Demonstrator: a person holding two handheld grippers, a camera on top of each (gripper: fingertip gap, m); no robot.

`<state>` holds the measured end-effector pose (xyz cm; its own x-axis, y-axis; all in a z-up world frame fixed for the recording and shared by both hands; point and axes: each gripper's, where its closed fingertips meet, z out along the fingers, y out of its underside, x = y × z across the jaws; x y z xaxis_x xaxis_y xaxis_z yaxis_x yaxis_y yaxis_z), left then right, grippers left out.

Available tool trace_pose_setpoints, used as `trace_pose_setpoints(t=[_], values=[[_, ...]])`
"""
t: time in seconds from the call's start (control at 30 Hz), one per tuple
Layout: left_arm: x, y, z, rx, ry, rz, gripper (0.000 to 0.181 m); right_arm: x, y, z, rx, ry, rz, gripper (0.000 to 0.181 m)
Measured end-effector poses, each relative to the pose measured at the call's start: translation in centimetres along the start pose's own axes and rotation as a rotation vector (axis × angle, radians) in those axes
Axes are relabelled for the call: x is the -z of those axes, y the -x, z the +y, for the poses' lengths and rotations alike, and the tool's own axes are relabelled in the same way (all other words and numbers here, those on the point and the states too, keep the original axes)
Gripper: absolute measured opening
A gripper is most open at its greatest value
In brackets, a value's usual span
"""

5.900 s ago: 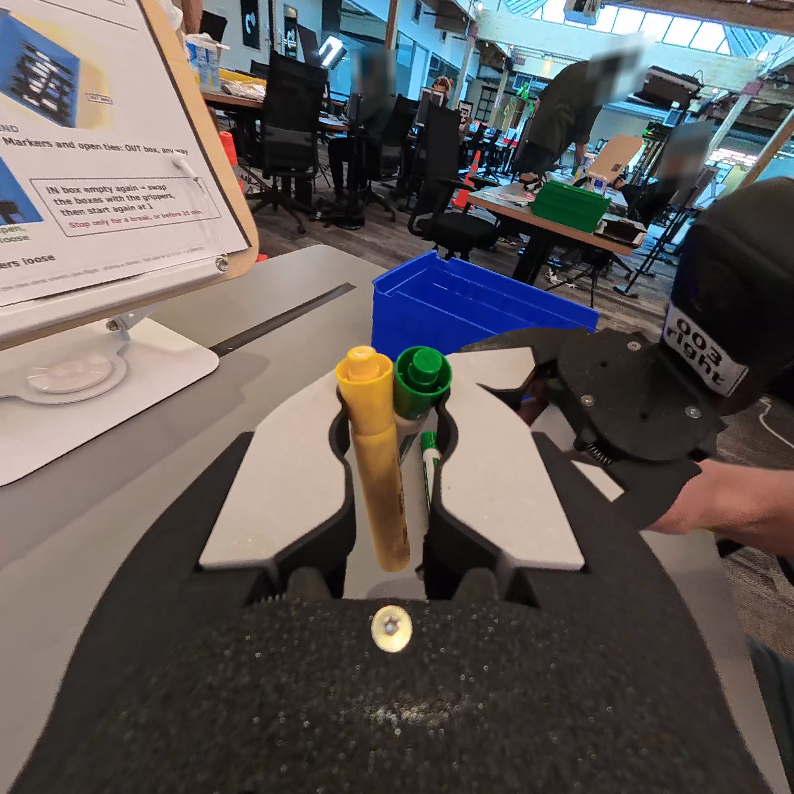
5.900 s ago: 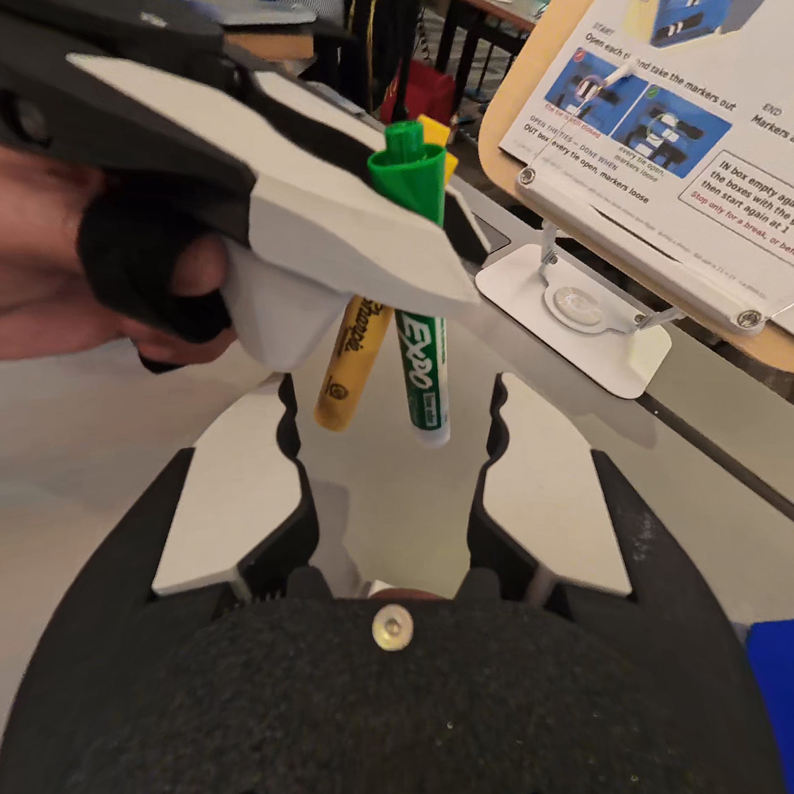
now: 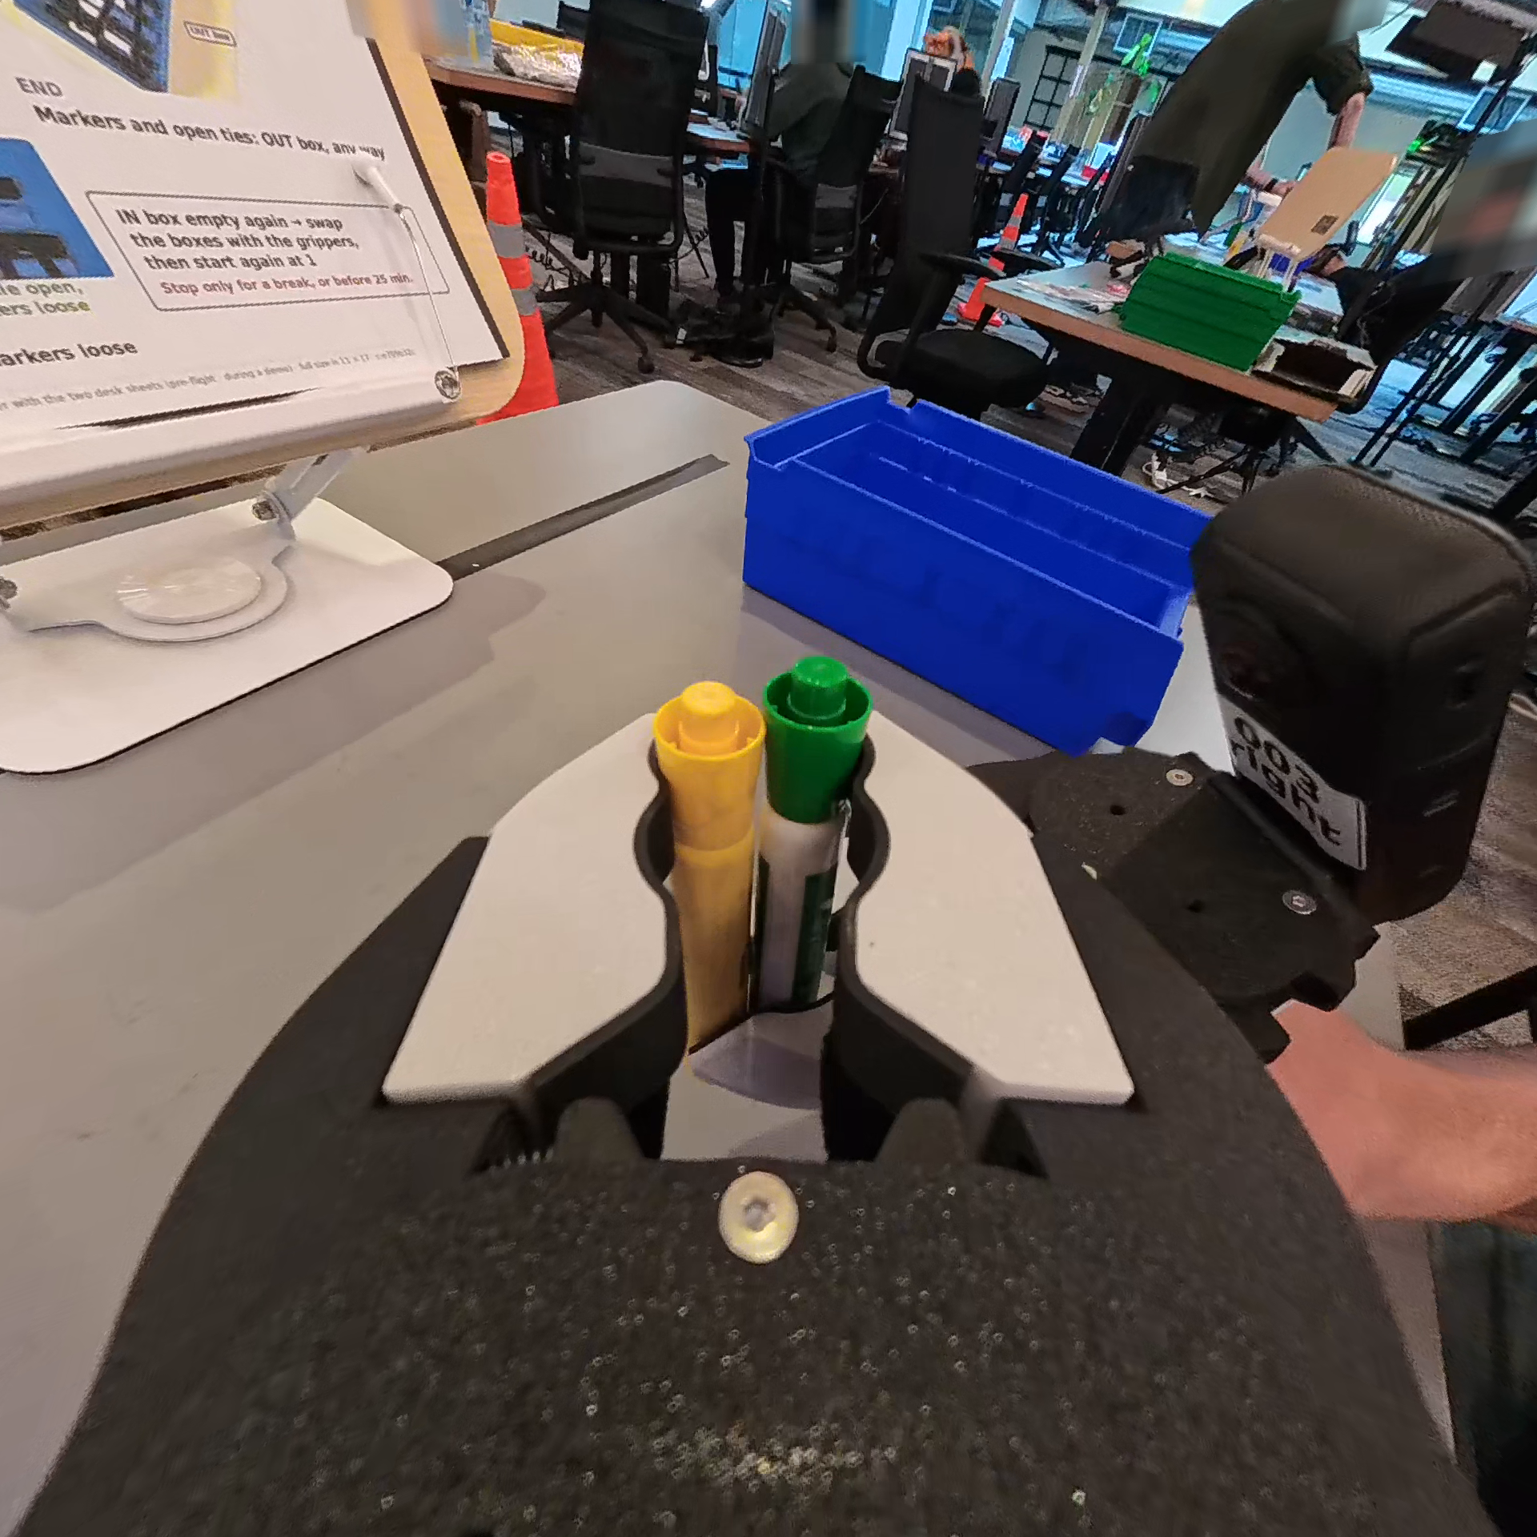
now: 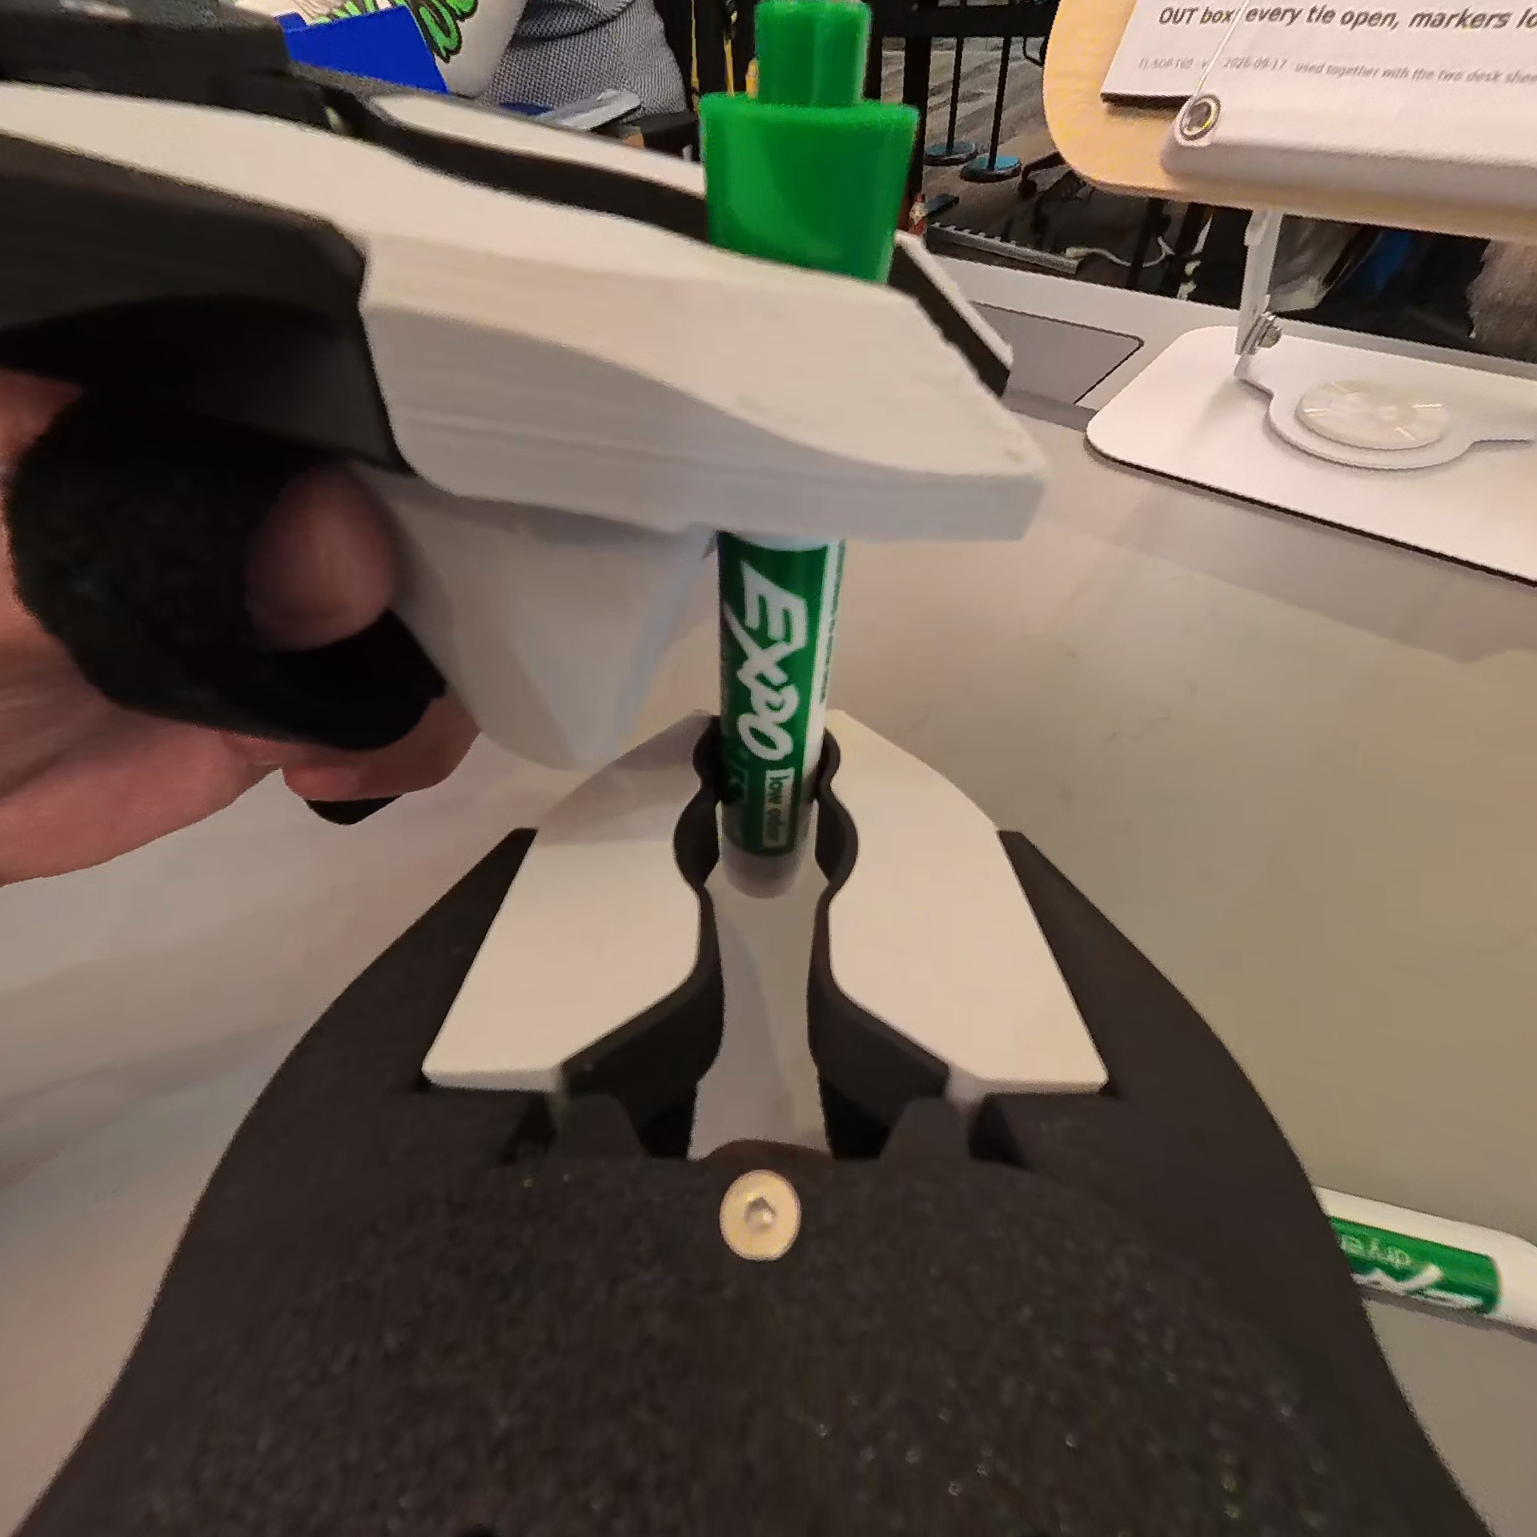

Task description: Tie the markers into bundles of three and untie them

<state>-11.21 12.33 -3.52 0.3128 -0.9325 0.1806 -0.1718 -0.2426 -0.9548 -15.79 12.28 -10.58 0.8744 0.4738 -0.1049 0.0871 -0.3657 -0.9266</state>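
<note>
Two claws: both of yours are closed on markers above the grey tabletop.
Document stand: its white base sits far left on the tabletop, a printed sheet propped above it.
Blue bin: far right, near the tabletop's edge.
Left claw: your fingers are clamped around two upright markers, side by side and touching.
Right claw: narrowed to a small gap, pinching the lower barrel of the green marker beneath your left claw.
Yellow marker: left of the pair, cap up.
Green marker: right of the pair, cap up, held at both ends.
Second green marker: lying on the tabletop, near right.
</note>
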Motion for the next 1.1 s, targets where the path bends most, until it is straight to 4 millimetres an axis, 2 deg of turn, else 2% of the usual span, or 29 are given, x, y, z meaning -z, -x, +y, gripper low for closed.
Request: trace_pose_setpoints(t=[0.23,0.33,0.53,0.63,0.73,0.87,1.0,1.03,1.1], values=[[0.2,0.2,0.3,-0.002,0.011,-0.003,0.038,-0.4,0.4,0.1,-0.047,-0.001,-0.051,0.018],[0.3,0.0,0.2,0.006,0.003,0.009,0.038,-0.5,0.3,0.3,-0.057,0.003,-0.056,0.027],[0.4,0.0,0.2,-0.007,0.009,0.006,0.038,-0.5,0.2,0.6,-0.069,0.011,-0.065,0.033],[0.6,0.3,0.2,-0.024,0.013,-0.012,0.038,0.2,0.2,0.5,-0.052,0.01,-0.079,0.043],[1.0,1.0,0.5,-0.05,0.023,-0.048,0.038,2.0,0.0,0.5,0.018,0.029,-0.097,0.052],[1.4,1.8,1.4,-0.063,0.043,-0.072,0.037,5.8,-3.3,-0.3,0.208,0.115,-0.05,0.058],[1.5,1.9,2.1,-0.04,0.039,-0.064,0.038,9.8,-8.4,-3.6,0.403,0.243,0.014,0.066],[1.5,1.9,2.2,-0.035,0.038,-0.059,0.038,10.5,-9.5,-4.3,0.437,0.285,0.009,0.07],[1.4,1.9,2.2,-0.037,0.042,-0.054,0.038,11.2,-11.0,-4.5,0.477,0.391,-0.066,0.064]])
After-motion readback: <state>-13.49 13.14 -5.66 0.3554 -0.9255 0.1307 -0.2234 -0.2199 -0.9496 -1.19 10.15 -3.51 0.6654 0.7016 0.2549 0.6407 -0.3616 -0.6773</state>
